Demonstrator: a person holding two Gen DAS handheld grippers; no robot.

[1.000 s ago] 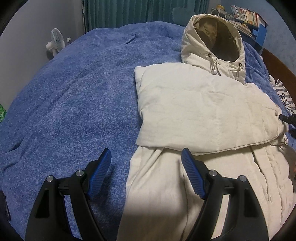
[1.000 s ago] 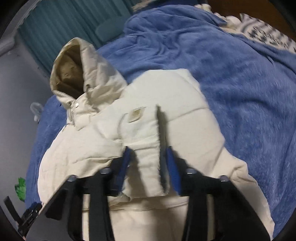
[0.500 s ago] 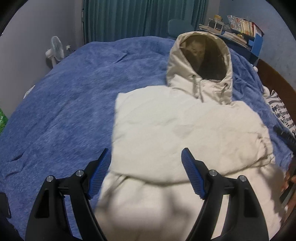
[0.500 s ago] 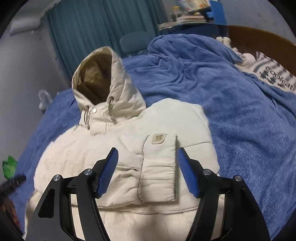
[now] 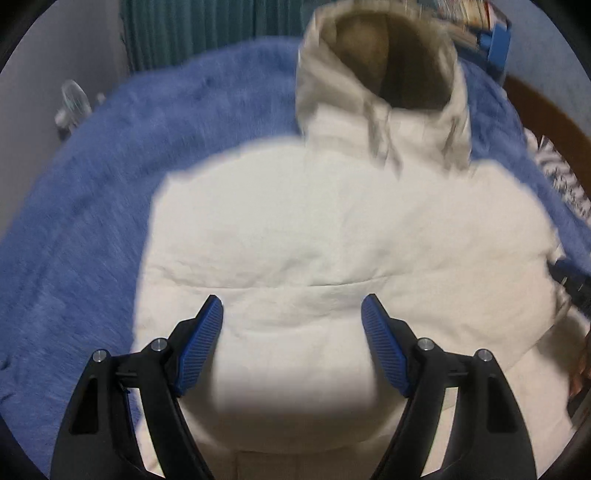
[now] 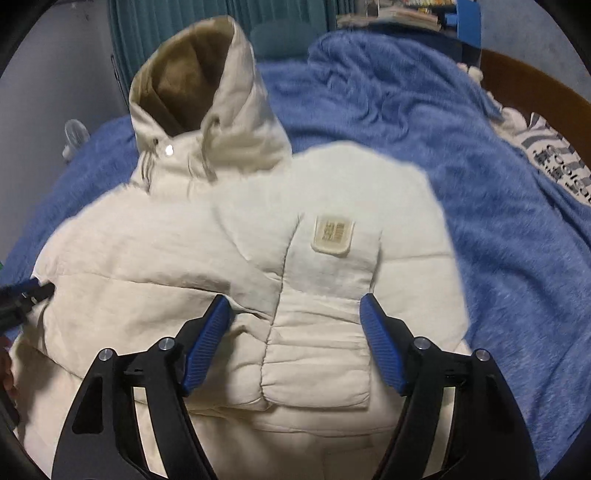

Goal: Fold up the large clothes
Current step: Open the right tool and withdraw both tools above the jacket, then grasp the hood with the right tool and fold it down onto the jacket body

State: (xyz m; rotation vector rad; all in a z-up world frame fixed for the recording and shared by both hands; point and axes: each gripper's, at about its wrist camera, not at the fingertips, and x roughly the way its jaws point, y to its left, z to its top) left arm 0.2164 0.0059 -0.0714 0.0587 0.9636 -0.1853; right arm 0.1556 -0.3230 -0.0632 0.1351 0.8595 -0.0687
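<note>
A cream puffer jacket [image 5: 332, 240] lies front-up on a blue bedspread [image 5: 92, 192], its brown-lined hood [image 5: 388, 62] pointing away. Both sleeves are folded across the chest. The right wrist view shows the jacket [image 6: 184, 277] with the upper sleeve [image 6: 325, 325] and its rubber patch [image 6: 332, 234]. My left gripper [image 5: 291, 306] is open and empty, hovering over the folded sleeve. My right gripper [image 6: 295, 306] is open and empty, its fingers on either side of the sleeve cuff. The left gripper's tip shows at the left edge of the right wrist view [image 6: 26, 295].
The blue bedspread [image 6: 480, 184] surrounds the jacket. A striped printed cloth [image 6: 557, 162] lies at the right by the wooden bed frame [image 6: 535, 77]. A small fan [image 5: 74, 99] stands at the left wall. Teal curtains [image 6: 288, 18] and a bookshelf [image 5: 476, 18] are behind.
My right gripper has let go of the sleeve cuff and opened wide. My left gripper has moved right, from the jacket's edge to above the folded sleeves, staying open.
</note>
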